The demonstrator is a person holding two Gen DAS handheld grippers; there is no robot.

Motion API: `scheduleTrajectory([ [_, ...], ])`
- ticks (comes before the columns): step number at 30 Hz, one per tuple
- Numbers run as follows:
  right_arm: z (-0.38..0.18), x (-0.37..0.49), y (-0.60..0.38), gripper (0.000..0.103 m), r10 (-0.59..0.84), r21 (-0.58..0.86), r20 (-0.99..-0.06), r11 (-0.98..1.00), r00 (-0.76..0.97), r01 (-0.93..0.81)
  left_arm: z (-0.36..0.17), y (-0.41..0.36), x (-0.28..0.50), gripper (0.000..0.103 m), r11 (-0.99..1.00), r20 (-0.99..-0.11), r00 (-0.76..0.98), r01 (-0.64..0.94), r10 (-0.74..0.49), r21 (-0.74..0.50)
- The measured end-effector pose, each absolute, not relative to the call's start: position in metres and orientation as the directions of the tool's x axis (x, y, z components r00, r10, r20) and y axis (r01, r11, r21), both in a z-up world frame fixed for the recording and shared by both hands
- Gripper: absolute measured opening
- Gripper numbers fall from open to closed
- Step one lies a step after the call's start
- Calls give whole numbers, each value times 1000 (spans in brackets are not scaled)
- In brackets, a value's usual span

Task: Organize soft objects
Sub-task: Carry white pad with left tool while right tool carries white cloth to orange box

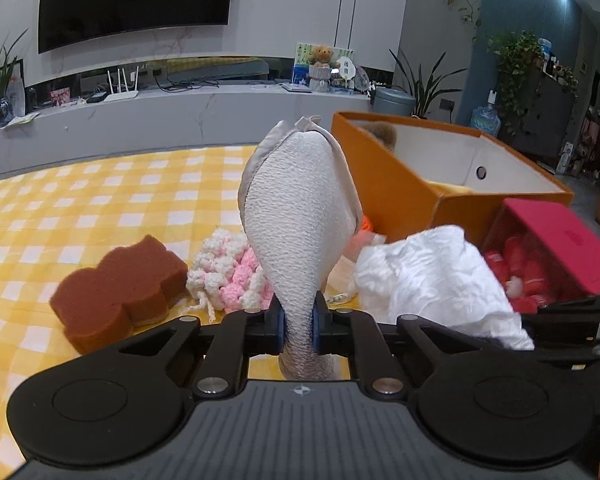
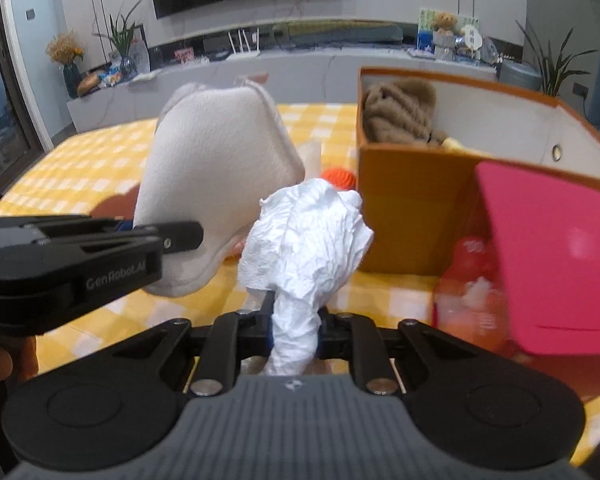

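Item one: my left claw (image 1: 299,326), clamped on the narrow end of a cream slipper (image 1: 296,216), held off the yellow checked tabletop (image 1: 80,200).

Item two: my right claw (image 2: 294,330), pinched shut on a crumpled white paper wad (image 2: 308,236), also lifted.

Item three, lying on the cloth: brown sponge (image 1: 116,284); pink-and-white crochet piece (image 1: 224,272), just beside the sponge.

Item four: orange box (image 2: 400,208), open, brown plush (image 2: 400,110) inside its far corner.

Item five: red box (image 1: 556,252), near the orange one.
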State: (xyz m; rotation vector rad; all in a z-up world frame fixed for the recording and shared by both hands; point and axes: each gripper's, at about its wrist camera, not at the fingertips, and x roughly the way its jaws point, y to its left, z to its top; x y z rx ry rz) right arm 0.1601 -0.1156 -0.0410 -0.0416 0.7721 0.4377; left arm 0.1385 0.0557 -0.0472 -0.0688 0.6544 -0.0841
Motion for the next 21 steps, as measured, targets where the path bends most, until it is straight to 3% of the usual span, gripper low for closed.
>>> scheduleTrajectory([
  [17,36,100,-173,15,368,115,-510,925,778,-362,17,23,101,13,991,-535,834,110,-134,-75],
  [21,56,99,-188,15,356,58,-476,925,804,-376,28,13,104,13,988,-529,835,141,-152,-62],
])
